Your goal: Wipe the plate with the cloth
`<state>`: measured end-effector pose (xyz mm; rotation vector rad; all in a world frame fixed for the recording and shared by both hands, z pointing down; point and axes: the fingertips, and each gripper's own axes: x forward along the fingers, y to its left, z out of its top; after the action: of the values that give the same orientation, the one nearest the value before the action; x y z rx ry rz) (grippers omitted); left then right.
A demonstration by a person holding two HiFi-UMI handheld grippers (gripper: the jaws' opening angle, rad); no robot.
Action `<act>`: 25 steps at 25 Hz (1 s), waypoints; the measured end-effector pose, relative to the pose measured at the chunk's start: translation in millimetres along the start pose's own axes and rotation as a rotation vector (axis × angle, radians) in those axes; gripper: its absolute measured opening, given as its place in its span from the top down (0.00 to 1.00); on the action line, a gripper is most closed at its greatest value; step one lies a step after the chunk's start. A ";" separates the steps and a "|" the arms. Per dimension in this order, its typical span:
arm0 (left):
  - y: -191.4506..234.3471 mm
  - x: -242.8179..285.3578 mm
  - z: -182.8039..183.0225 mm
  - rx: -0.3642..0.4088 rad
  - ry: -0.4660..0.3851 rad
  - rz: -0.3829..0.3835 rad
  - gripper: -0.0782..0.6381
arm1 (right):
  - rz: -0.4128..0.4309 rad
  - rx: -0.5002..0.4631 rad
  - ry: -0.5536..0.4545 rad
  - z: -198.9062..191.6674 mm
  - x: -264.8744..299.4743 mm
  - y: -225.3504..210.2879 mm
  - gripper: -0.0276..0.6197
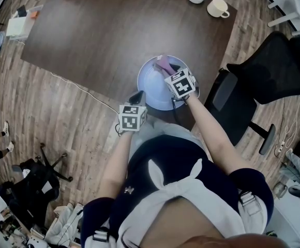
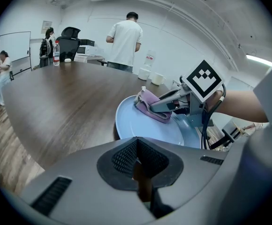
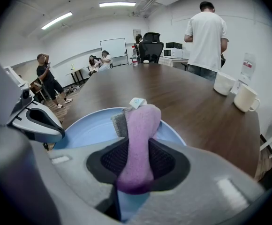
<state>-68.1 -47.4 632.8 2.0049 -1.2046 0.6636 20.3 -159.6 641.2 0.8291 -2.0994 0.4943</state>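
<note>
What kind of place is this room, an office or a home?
Most likely an office meeting room. A long dark conference table fills much of it, a whiteboard stands by the far wall, and a black office chair sits beside the table.

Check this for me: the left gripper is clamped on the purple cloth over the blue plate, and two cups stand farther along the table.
One thing is wrong: the right gripper, not the left gripper, is clamped on the purple cloth, as the right gripper view shows. The cloth is over the blue plate, and two cups stand farther along the table.
</note>
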 end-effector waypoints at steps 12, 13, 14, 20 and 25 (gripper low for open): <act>-2.8 0.4 0.9 -0.006 -0.010 0.000 0.88 | -0.103 0.067 0.022 -15.5 -13.7 -22.6 0.77; -2.5 0.1 1.0 -0.008 -0.012 0.000 0.88 | -0.112 0.076 0.016 -15.3 -14.6 -22.9 0.77; -1.8 -0.5 0.9 -0.009 -0.014 -0.001 0.88 | -0.124 0.084 0.008 -14.7 -15.4 -23.3 0.77; 0.1 -1.1 2.0 -0.024 -0.024 -0.013 0.88 | -0.120 0.126 0.012 -17.9 -16.9 -15.9 0.77; -1.4 -0.1 2.2 -0.024 -0.023 -0.022 0.88 | -0.094 0.149 0.008 -20.2 -17.1 -2.1 0.77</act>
<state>-66.8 -48.6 631.0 2.0079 -1.1967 0.6139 40.5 -142.6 639.7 1.0048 -2.0242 0.6079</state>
